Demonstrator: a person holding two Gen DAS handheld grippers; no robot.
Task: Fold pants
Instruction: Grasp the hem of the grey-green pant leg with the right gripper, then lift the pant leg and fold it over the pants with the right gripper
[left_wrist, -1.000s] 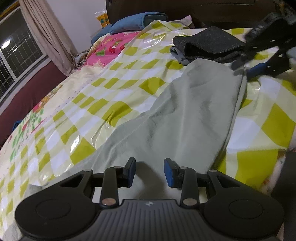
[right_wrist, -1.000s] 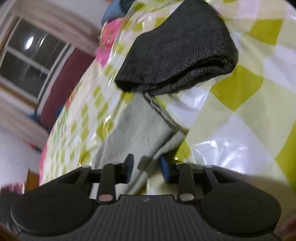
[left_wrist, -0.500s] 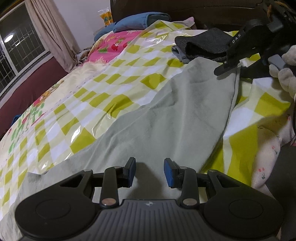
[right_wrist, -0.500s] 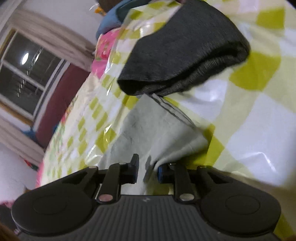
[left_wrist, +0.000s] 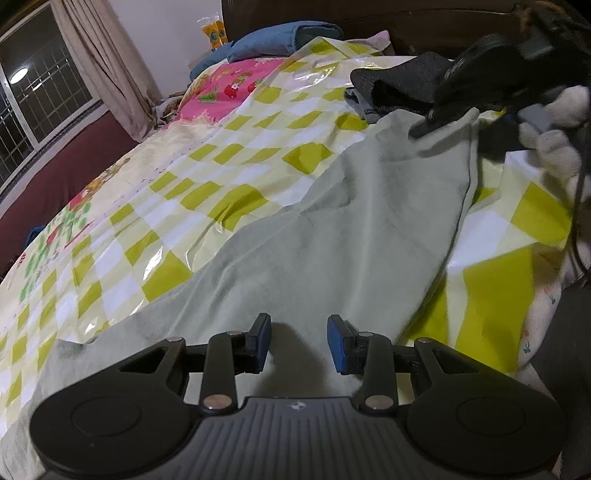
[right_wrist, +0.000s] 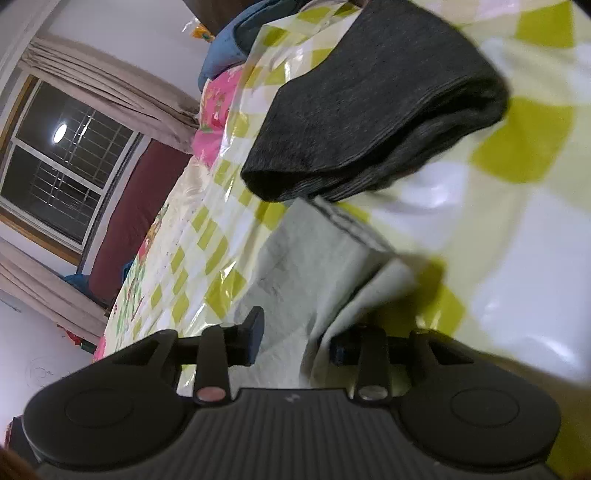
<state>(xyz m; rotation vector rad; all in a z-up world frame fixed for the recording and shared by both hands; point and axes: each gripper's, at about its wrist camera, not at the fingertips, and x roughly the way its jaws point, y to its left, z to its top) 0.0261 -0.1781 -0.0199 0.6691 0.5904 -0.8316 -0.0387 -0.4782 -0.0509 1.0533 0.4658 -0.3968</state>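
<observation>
Pale grey-green pants (left_wrist: 351, 229) lie stretched along the checked yellow sheet (left_wrist: 207, 177) on the bed. My left gripper (left_wrist: 298, 341) is open just above the near end of the pants, holding nothing. My right gripper (right_wrist: 295, 338) is open at the far end, with the fabric's corner (right_wrist: 317, 273) lying between and over its fingers; the right finger is partly hidden by cloth. The right gripper also shows in the left wrist view (left_wrist: 443, 125) at the pants' far edge, slightly lifted.
A folded dark grey garment (right_wrist: 373, 110) lies just beyond the pants' far end. Blue pillows (left_wrist: 280, 37) and a pink cover (left_wrist: 229, 88) lie at the headboard. A window with curtains (left_wrist: 48, 85) is to the left. A stuffed toy (left_wrist: 554, 129) sits at the right.
My right gripper closed part way around the pants' corner half a second ago, has widened again, and the corner now drapes over it, slightly raised. My left gripper has pulled back a little.
</observation>
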